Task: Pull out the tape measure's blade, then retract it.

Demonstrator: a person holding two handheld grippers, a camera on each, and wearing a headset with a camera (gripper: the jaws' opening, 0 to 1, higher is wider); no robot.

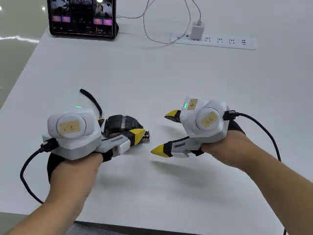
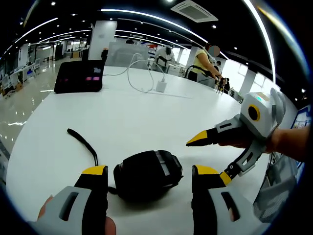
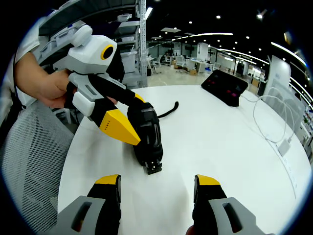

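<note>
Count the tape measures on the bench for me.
1: the black tape measure lies on the white table, between the left gripper's jaws. None seems hidden.

The tape measure point(image 1: 121, 126) has a black case that looks like matt, faintly rubbery plastic, and its strap point(image 1: 92, 100) is dull black too. The left gripper point(image 2: 150, 172) and right gripper point(image 1: 164, 132) have smooth white plastic shells and satin yellow jaw tips. The white table point(image 1: 146, 68) is smooth with a low sheen. Toward eleven o'clock the tablet point(image 1: 82, 17) has a glossy screen. At ten o'clock the floor point(image 1: 14, 29) gleams, polished.
</note>
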